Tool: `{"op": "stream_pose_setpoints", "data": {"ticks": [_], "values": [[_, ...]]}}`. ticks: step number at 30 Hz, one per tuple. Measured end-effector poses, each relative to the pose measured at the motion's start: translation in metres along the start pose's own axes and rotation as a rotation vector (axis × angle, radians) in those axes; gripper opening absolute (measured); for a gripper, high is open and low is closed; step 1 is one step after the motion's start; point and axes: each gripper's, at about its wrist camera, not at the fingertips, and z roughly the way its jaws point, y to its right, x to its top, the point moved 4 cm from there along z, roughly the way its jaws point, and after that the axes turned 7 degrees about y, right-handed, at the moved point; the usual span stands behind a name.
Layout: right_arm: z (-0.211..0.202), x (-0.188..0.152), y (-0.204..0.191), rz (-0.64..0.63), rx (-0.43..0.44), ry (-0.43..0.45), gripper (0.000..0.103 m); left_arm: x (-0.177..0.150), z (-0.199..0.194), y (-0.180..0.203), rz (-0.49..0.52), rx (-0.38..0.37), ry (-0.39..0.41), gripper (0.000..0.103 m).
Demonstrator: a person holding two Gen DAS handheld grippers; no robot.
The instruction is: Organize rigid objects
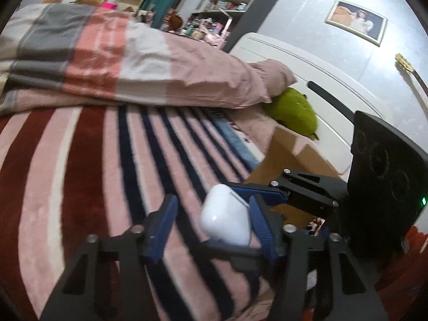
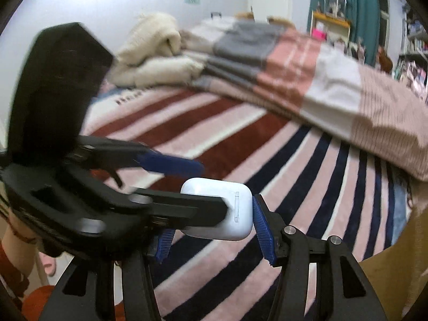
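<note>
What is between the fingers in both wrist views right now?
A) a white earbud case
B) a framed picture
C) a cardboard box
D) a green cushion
A: a white earbud case sits between the blue-padded fingers in both views, raised off the striped blanket.

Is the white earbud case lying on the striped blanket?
No, the white earbud case is lifted above the striped blanket, between the blue pads of the right gripper.
</note>
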Motion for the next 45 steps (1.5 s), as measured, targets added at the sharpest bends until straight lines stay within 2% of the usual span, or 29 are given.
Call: {"op": "stream_pose_setpoints", "data": {"ticks": [2, 3, 8, 13, 19, 28, 30, 33, 35, 37, 39, 40, 44, 45], "values": [[-0.016, 0.005, 0.000, -0.029, -0.014, 0.042, 0.049, 0.009, 0.003, 0.022, 0.028, -0.027, -0.008, 0.033], [-0.022, 0.007, 0.003, -0.035, -0.025, 0.057, 0.049, 0.012, 0.005, 0.032, 0.042, -0.034, -0.012, 0.031], [-0.063, 0.008, 0.031, -0.023, -0.069, 0.121, 0.049, 0.030, 0.027, 0.082, 0.113, -0.030, -0.032, 0.030], [-0.096, 0.003, 0.069, 0.014, -0.125, 0.145, 0.049, 0.040, 0.063, 0.129, 0.189, -0.039, -0.069, 0.030], [-0.125, -0.017, 0.122, 0.068, -0.208, 0.112, 0.049, 0.041, 0.114, 0.166, 0.216, -0.073, -0.152, 0.030], [-0.136, -0.047, 0.174, 0.175, -0.232, 0.006, 0.049, 0.032, 0.168, 0.190, 0.238, -0.054, -0.273, 0.030], [-0.136, -0.053, 0.180, 0.194, -0.230, -0.014, 0.049, 0.031, 0.171, 0.192, 0.245, -0.034, -0.277, 0.034], [-0.137, -0.059, 0.183, 0.226, -0.209, -0.032, 0.051, 0.031, 0.170, 0.191, 0.247, -0.018, -0.264, 0.052], [-0.140, -0.062, 0.185, 0.229, -0.219, -0.034, 0.059, 0.034, 0.166, 0.189, 0.245, -0.012, -0.241, 0.069], [-0.144, -0.062, 0.186, 0.232, -0.229, -0.024, 0.064, 0.037, 0.157, 0.188, 0.249, 0.006, -0.211, 0.073], [-0.147, -0.061, 0.187, 0.237, -0.233, -0.019, 0.064, 0.040, 0.149, 0.186, 0.245, 0.027, -0.188, 0.079], [-0.149, -0.061, 0.188, 0.241, -0.235, -0.014, 0.065, 0.041, 0.143, 0.185, 0.244, 0.051, -0.165, 0.084], [-0.156, -0.059, 0.188, 0.244, -0.254, 0.027, 0.076, 0.047, 0.118, 0.182, 0.263, 0.168, -0.059, 0.093], [-0.158, -0.057, 0.188, 0.241, -0.259, 0.046, 0.077, 0.048, 0.109, 0.181, 0.268, 0.202, -0.026, 0.095]]}}
